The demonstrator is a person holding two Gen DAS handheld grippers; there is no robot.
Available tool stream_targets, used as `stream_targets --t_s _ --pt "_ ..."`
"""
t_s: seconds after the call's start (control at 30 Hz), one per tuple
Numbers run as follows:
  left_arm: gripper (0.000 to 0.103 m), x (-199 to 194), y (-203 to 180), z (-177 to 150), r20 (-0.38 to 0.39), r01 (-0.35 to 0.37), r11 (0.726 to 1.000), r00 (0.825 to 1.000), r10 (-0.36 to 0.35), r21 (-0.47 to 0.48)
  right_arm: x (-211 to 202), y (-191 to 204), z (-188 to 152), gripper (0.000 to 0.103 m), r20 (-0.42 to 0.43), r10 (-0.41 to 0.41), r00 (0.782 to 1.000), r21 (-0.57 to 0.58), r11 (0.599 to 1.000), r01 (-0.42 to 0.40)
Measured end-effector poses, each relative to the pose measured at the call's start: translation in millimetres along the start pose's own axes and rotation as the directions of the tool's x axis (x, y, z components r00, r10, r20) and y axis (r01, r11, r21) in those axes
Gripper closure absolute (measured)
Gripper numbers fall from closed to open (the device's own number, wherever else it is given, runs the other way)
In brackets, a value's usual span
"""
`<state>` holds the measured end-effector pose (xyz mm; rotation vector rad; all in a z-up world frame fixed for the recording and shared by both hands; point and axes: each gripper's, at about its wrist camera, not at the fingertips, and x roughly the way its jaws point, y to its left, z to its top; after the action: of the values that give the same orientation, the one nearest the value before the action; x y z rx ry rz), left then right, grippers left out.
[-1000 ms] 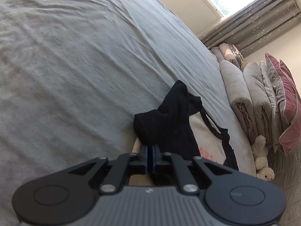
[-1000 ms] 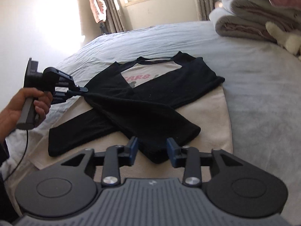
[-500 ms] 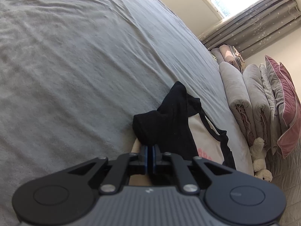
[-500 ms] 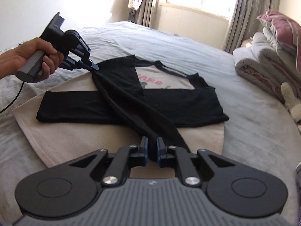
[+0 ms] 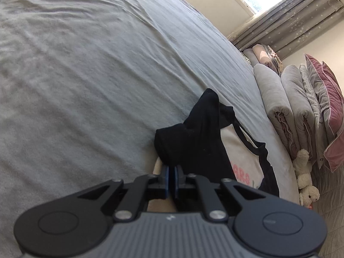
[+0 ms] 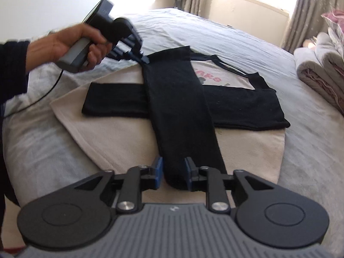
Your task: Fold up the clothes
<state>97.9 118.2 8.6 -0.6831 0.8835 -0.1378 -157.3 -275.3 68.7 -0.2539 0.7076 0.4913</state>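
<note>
grey bed, daylit bedroom. cream shirt lies flat on it, both black sleeves crossed over the chest. left gripper is clamped on the upper sleeve at its shoulder end; right gripper stands parted around the cuff, contact seemingly loose. risk: the left's pull drags the cuff askew and rumples the fold.

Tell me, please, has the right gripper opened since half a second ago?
Yes. The right gripper had its jaws nearly shut on the black sleeve; now they stand apart on either side of the sleeve's end, which lies on the cream shirt body.
</note>
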Motion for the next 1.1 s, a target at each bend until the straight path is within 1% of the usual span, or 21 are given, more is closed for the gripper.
stream_targets --t_s 0.03,0.17,0.27,0.37,0.43,0.47,0.5,0.53,0.63,0.7,0.77,0.87,0.93,1.0,1.1 --pt "0.097 0 0 0 0.000 -0.001 1.000 1.000 0.001 0.003 2 -6 -2 0.061 -0.004 0.008 1.000 0.038 0.999 -0.008" --pt "0.097 0 0 0 -0.002 0.002 1.000 1.000 -0.002 -0.004 11 -31 -8 0.061 -0.015 0.043 0.999 0.190 0.981 -0.040" --pt "0.097 0 0 0 -0.002 0.003 1.000 1.000 -0.003 -0.005 17 -49 -12 0.061 -0.020 0.070 0.997 0.301 0.952 -0.061" --pt "0.097 0 0 -1 -0.001 0.003 1.000 1.000 -0.003 -0.001 24 -68 -17 0.061 -0.022 0.098 0.995 0.408 0.909 -0.081" --pt "0.097 1 0 -1 0.000 0.003 1.000 1.000 -0.003 -0.002 28 -80 -20 0.068 -0.021 0.116 0.993 0.477 0.874 -0.092" --pt "0.097 1 0 0 0.000 0.004 1.000 1.000 -0.004 -0.002 30 -86 -21 0.078 -0.020 0.124 0.992 0.508 0.856 -0.097" --pt "0.097 1 0 -1 0.000 0.002 1.000 1.000 -0.002 0.001 26 -87 -20 0.091 -0.006 0.122 0.993 0.509 0.855 -0.102" --pt "0.097 1 -1 -1 0.001 0.000 1.000 1.000 0.000 0.007 23 -87 -19 0.094 0.008 0.119 0.993 0.510 0.853 -0.106" --pt "0.097 2 1 -1 0.001 0.013 1.000 1.000 -0.013 -0.002 11 -89 -16 0.095 0.050 0.109 0.993 0.513 0.850 -0.119" --pt "0.097 2 2 0 0.001 0.021 1.000 1.000 -0.021 -0.009 -7 -93 -11 0.096 0.098 0.082 0.992 0.513 0.850 -0.121" --pt "0.095 2 3 0 0.001 0.030 0.999 1.000 -0.030 -0.015 -20 -96 -5 0.096 0.123 0.058 0.991 0.515 0.850 -0.114" --pt "0.092 4 8 2 0.004 0.063 0.996 0.998 -0.063 -0.065 -30 -99 3 0.096 0.139 0.020 0.990 0.507 0.857 -0.089" --pt "0.088 2 14 4 0.016 0.092 0.989 0.996 -0.090 -0.113 -36 -104 4 0.096 0.160 -0.006 0.987 0.522 0.849 -0.080" --pt "0.084 1 20 6 0.030 0.120 0.980 0.993 -0.117 -0.161 -42 -109 3 0.096 0.178 -0.027 0.984 0.549 0.832 -0.077" --pt "0.079 0 18 6 0.048 0.137 0.977 0.990 -0.131 -0.163 -37 -115 -2 0.096 0.168 -0.030 0.985 0.585 0.807 -0.075"
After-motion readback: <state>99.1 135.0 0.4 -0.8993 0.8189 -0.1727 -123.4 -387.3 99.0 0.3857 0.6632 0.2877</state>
